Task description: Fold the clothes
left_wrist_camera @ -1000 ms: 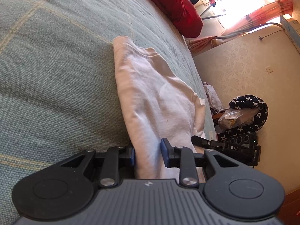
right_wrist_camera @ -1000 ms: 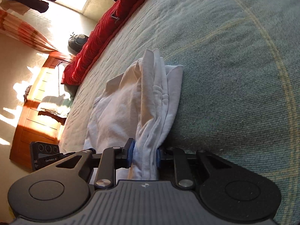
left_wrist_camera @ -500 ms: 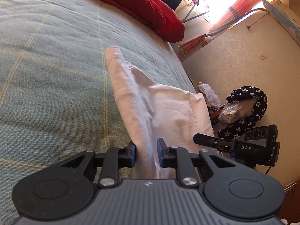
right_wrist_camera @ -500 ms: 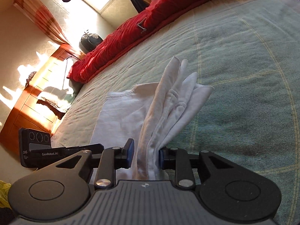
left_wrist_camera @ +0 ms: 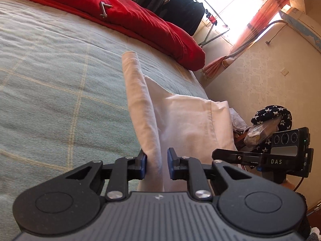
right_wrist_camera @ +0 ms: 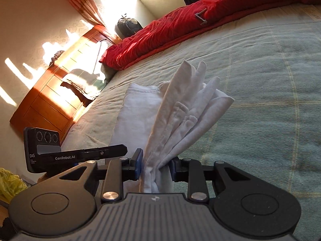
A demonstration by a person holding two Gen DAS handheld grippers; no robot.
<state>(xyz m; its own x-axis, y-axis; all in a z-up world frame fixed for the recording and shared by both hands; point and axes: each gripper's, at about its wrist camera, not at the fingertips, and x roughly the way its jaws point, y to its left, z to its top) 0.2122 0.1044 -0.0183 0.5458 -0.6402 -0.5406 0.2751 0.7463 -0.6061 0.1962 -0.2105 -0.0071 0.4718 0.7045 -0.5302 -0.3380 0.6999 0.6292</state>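
A white garment (left_wrist_camera: 180, 116) lies on the green checked bedspread (left_wrist_camera: 60, 80), with its near edge lifted off the bed. My left gripper (left_wrist_camera: 156, 165) is shut on one folded corner, which runs up from the bed as a narrow strip into the jaws. In the right wrist view the same garment (right_wrist_camera: 138, 108) fans out in several pleats. My right gripper (right_wrist_camera: 156, 167) is shut on that bunched corner. The cloth between the two grips hangs slack over the bedspread (right_wrist_camera: 260, 100).
A red quilt (left_wrist_camera: 140, 18) lies along the far side of the bed. Right of the bed are a dark star-patterned cloth (left_wrist_camera: 270, 114) and a clothes rack (left_wrist_camera: 180, 6) by the window. A wooden dresser (right_wrist_camera: 50, 100) stands to the left, with a yellow bag (right_wrist_camera: 10, 184) on the floor.
Both grippers have risen and carried the garment's near edge up off the bed. The cloth now stretches up to the jaws, and both views tilt up toward the far wall.
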